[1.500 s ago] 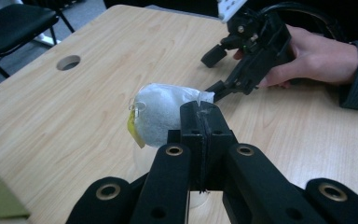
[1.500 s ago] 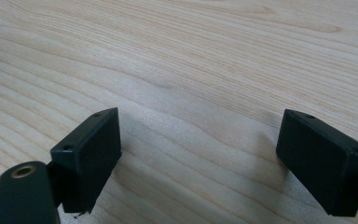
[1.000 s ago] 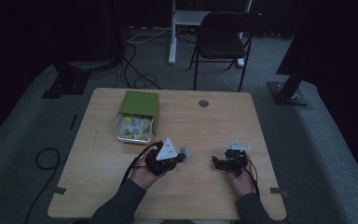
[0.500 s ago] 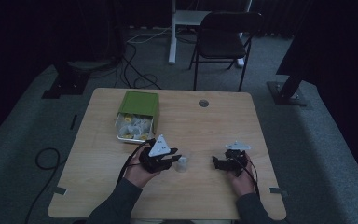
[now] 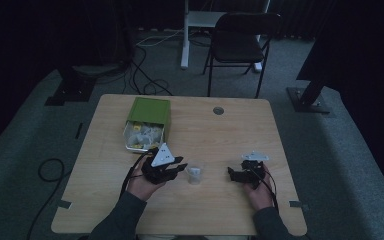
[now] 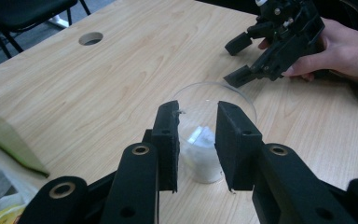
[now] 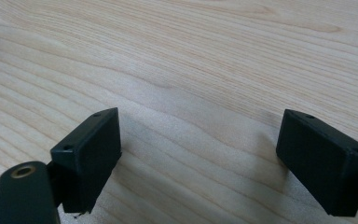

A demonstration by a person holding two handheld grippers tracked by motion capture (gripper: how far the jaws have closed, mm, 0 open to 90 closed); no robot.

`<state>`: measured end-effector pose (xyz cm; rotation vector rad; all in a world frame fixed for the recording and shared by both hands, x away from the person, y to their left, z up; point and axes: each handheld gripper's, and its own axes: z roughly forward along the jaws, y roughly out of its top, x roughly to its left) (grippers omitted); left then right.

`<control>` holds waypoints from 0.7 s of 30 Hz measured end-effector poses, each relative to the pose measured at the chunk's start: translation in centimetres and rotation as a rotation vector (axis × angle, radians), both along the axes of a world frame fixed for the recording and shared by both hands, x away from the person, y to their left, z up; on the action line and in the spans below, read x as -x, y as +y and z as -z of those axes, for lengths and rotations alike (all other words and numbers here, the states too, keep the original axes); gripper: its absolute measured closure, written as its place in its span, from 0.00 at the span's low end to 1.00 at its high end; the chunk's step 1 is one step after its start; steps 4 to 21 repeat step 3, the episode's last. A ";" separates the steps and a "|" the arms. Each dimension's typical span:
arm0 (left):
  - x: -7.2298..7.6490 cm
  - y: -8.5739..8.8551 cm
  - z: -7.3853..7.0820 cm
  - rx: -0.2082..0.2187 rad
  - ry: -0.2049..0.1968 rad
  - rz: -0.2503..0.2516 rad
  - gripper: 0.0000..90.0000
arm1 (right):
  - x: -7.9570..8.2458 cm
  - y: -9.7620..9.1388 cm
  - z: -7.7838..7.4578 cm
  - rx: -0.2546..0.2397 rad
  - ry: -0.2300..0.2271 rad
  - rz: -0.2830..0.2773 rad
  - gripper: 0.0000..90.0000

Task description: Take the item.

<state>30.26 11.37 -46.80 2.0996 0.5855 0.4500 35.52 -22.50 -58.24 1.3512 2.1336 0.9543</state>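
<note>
Since the earlier frame, the left gripper (image 6: 196,140) was drawn back off the clear cup (image 6: 205,135), jaws just opened narrowly and clear of its wall; the right gripper (image 7: 200,158) lies wide and empty, and any re-grip should be squared on the cup wall.

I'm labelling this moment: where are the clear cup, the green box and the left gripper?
clear cup (image 6: 200,163), left gripper view, white contents.
green box (image 5: 150,111), high view, lid.
left gripper (image 6: 196,140), left gripper view, between fingers.

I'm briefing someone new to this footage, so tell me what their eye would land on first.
First, the clear plastic cup standing on the wooden table, with something white at its bottom, just ahead of the left gripper, whose jaws have just been opening and stand apart before it. Next, the green box of wrapped items at the table's left. The right gripper rests open on bare wood.
</note>
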 end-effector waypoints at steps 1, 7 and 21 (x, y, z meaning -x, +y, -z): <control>0.0 0.3 0.0 0.002 0.001 -0.010 0.79 | 0.0 0.0 0.0 0.000 0.000 0.000 0.15; -0.1 0.6 0.0 0.002 0.002 -0.020 0.79 | 0.0 0.0 0.0 0.000 0.000 0.000 0.15; -0.1 0.6 0.0 0.002 0.002 -0.020 0.79 | 0.0 0.0 0.0 0.000 0.000 0.000 0.15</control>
